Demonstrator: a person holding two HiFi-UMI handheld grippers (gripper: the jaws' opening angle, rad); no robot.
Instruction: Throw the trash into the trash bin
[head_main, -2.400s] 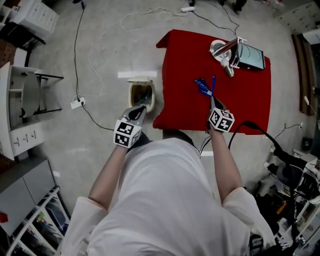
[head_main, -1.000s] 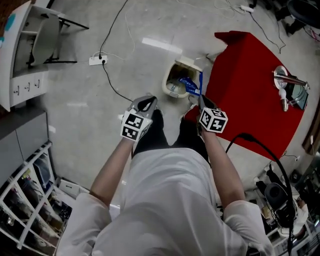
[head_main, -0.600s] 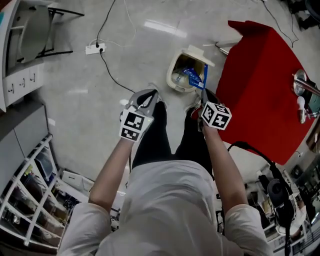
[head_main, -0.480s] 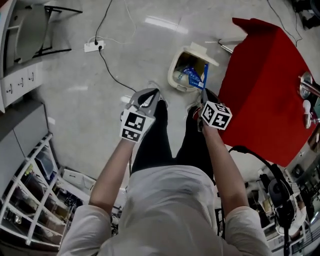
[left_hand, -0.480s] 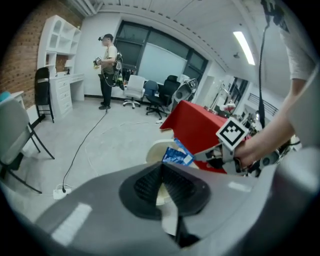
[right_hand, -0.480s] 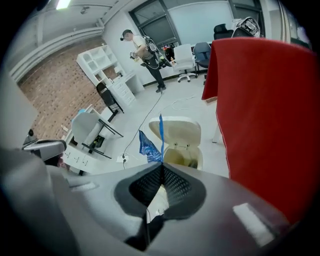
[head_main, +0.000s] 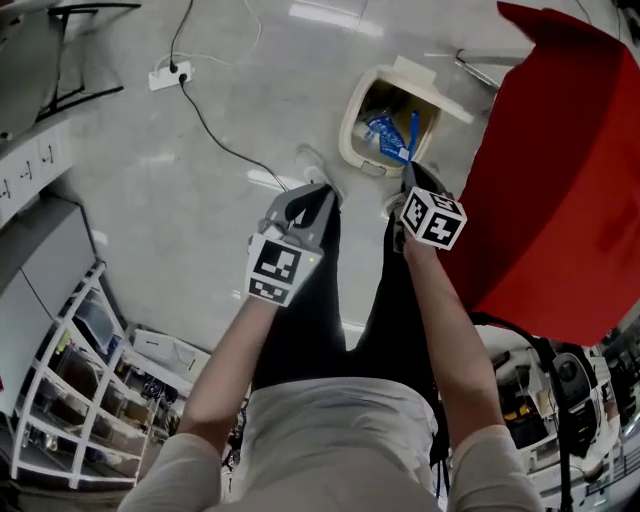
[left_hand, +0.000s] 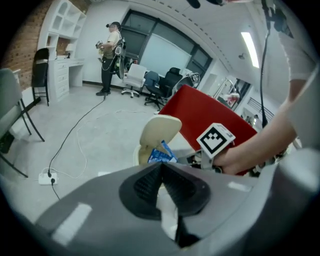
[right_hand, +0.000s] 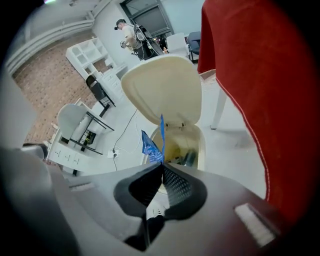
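A cream trash bin (head_main: 362, 112) stands on the floor with its lid (right_hand: 162, 90) swung up. My right gripper (head_main: 408, 172) is shut on a blue crumpled wrapper (head_main: 393, 135), which hangs right over the bin's opening. Along the right gripper view the wrapper (right_hand: 152, 145) sticks up from the closed jaws, with the bin's inside (right_hand: 185, 150) just beyond. My left gripper (head_main: 318, 196) hangs to the left of the bin, shut with nothing in it. From the left gripper view the wrapper (left_hand: 162, 154) shows in front of the lid (left_hand: 160, 131).
A table under a red cloth (head_main: 560, 150) stands close to the bin's right. A power strip (head_main: 160, 75) and its cable lie on the floor at left, and a white wire rack (head_main: 60, 400) stands lower left. Another person (left_hand: 110, 55) stands far off by office chairs.
Both grippers have sunk toward the floor and the bin now looks nearer. The wrapper has come down with the right gripper from beside the bin's rim to over its opening.
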